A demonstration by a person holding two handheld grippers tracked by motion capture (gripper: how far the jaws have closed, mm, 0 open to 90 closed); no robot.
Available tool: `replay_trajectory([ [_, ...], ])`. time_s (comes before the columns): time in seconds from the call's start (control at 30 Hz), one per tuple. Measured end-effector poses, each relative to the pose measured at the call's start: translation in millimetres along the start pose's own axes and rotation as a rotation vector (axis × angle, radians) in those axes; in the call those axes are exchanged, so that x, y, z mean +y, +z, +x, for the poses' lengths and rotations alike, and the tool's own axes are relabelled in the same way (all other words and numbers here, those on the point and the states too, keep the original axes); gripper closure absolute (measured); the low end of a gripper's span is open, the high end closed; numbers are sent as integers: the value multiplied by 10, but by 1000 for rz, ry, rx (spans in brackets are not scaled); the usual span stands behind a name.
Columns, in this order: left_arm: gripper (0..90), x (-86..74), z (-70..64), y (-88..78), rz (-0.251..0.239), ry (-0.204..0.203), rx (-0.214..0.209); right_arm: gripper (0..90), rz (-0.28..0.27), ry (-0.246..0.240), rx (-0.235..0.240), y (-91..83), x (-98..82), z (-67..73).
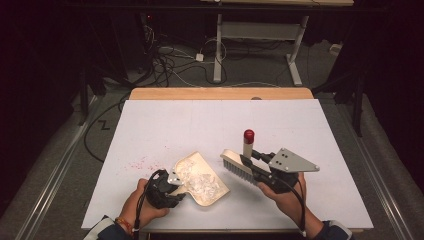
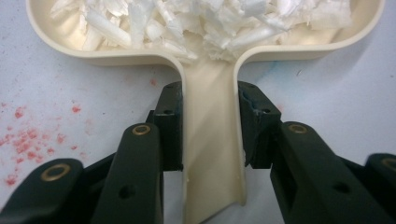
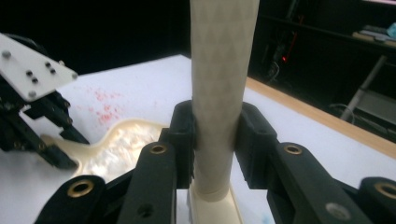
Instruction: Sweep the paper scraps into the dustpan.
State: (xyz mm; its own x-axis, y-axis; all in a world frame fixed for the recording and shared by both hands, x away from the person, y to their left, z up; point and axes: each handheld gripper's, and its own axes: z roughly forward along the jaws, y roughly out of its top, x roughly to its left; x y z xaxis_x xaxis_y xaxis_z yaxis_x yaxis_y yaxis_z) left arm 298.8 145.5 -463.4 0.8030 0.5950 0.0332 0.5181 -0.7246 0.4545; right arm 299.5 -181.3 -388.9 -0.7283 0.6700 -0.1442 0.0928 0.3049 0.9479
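On the white-covered desk, near its front edge, lies a cream plastic dustpan with a flat handle, and its tray carries a heap of white shredded scraps. The left gripper holds this dustpan: in the left gripper view its black fingers press on both sides of the cream handle, and the tray with the scraps is just beyond them. The right gripper is to the right of the dustpan, also near the front edge, and its fingers are closed on the pale handle of a cream hand brush with a red cap at the handle end. The bristles of the brush point toward the dustpan, just beside its rim. Small red specks are scattered on the desk to the left of the dustpan.
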Motion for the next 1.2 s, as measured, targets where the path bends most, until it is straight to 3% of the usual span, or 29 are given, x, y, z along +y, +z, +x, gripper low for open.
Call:
replay_trajectory([
  [0.17,631,3,-4,2,0,-1,2,709,88,-3,-3,-151,-105,-39],
  [0.33,631,26,-39,4,10,7,23,709,103,9,46,-144,-158,65],
  [0.47,630,59,-73,7,23,14,39,708,111,-18,73,-81,-134,205],
  [0.63,630,101,-105,18,29,19,43,709,72,17,109,-30,-117,277],
  [0.7,629,101,-102,15,28,18,41,709,63,19,140,-5,-95,306],
  [0.8,629,98,-99,17,28,16,38,709,35,19,150,-30,-55,320],
  [1.2,630,81,-48,22,18,1,10,709,-11,-3,110,-113,30,106],
])
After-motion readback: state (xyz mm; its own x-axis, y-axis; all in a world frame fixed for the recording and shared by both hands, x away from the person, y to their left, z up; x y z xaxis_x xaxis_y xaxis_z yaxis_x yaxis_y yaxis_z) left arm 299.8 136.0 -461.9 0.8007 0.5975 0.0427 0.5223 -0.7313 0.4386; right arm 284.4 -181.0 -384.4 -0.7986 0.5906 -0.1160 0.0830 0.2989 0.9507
